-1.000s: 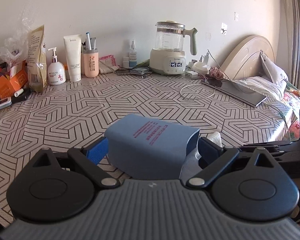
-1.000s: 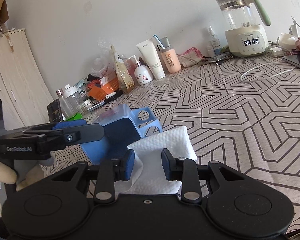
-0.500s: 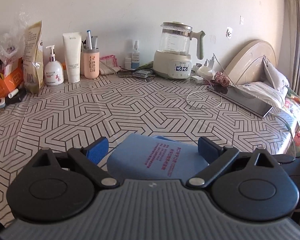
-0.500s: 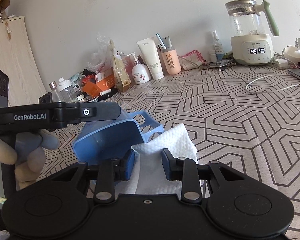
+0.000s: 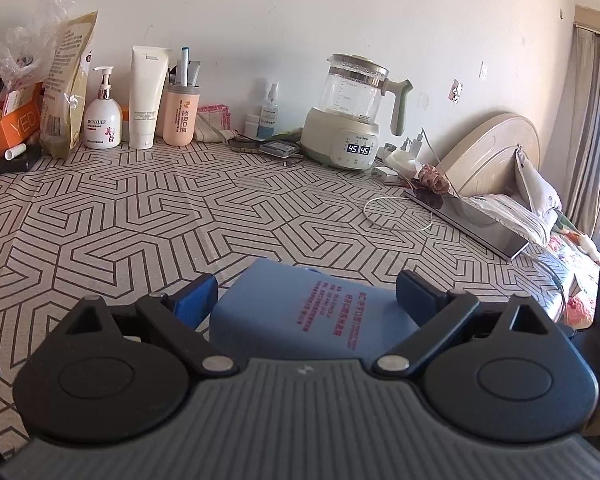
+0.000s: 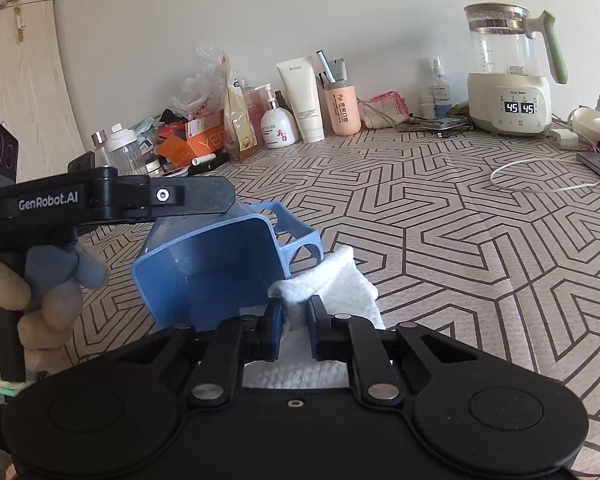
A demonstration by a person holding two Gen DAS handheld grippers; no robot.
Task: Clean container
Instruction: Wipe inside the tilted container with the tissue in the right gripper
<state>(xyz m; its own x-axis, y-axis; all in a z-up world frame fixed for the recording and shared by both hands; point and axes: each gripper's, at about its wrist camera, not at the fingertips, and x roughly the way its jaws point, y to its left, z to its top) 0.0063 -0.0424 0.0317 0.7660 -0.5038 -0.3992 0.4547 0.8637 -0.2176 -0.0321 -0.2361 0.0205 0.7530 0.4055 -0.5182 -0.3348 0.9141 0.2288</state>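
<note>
Surface: patterned tabletop (image 6: 460,240), toiletries along the far wall.
Left gripper (image 5: 304,292): jaws wide, clamping the blue container (image 6: 212,264) by its sides, tipped so its mouth faces the right gripper.
Right gripper (image 6: 294,320): jaws closing on the bunched white cloth (image 6: 332,284).
Relation: container mouth just ahead-left of the cloth; right hand nearer.

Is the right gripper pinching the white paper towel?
Touching. In the right wrist view, the right gripper's closing jaws have the white paper towel bunched between the pads.
</note>
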